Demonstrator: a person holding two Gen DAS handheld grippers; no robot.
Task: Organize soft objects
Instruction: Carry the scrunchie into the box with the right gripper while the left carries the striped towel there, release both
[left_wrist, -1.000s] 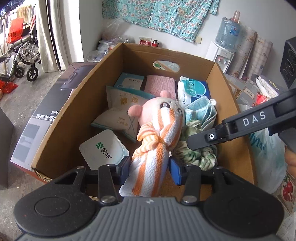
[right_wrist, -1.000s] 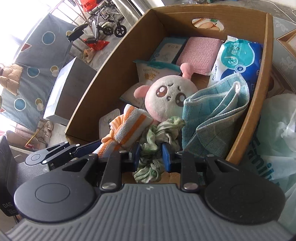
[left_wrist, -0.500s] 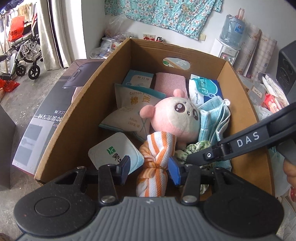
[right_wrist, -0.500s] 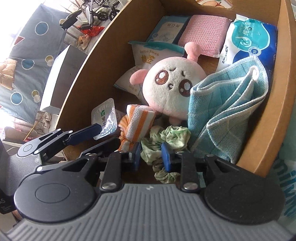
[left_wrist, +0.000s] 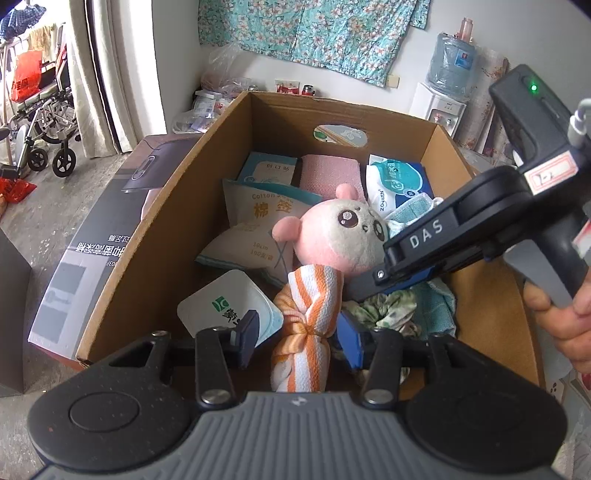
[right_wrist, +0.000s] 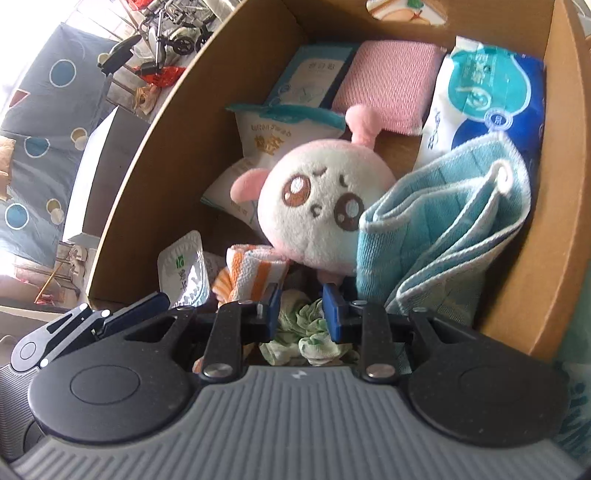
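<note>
An orange-and-white striped towel (left_wrist: 306, 325), knotted, lies in the cardboard box (left_wrist: 177, 206) below a pink plush toy (left_wrist: 340, 232). My left gripper (left_wrist: 298, 338) straddles it. A gap shows beside the left pad, so the jaws stand open. In the right wrist view the towel (right_wrist: 255, 267) rests under the plush (right_wrist: 317, 206). My right gripper (right_wrist: 303, 308) is shut on a crumpled green patterned cloth (right_wrist: 306, 332), low in the box's near right corner. From the left wrist view that gripper (left_wrist: 364, 291) reaches in from the right, the green cloth (left_wrist: 388, 310) under its tip.
The box also holds a folded blue towel (right_wrist: 443, 229), a wipes pack (right_wrist: 491, 88), a pink cloth (right_wrist: 391, 81), a cotton-swab bag (left_wrist: 258, 225) and a white sealed cup (left_wrist: 218, 306). A dark carton (left_wrist: 107, 236) lies left of the box. A person's hand (left_wrist: 565, 317) grips the right tool.
The striped towel has sunk from in front of the plush's face to the box floor, and the left pad has come off it. The right gripper went lower into the box with the green cloth.
</note>
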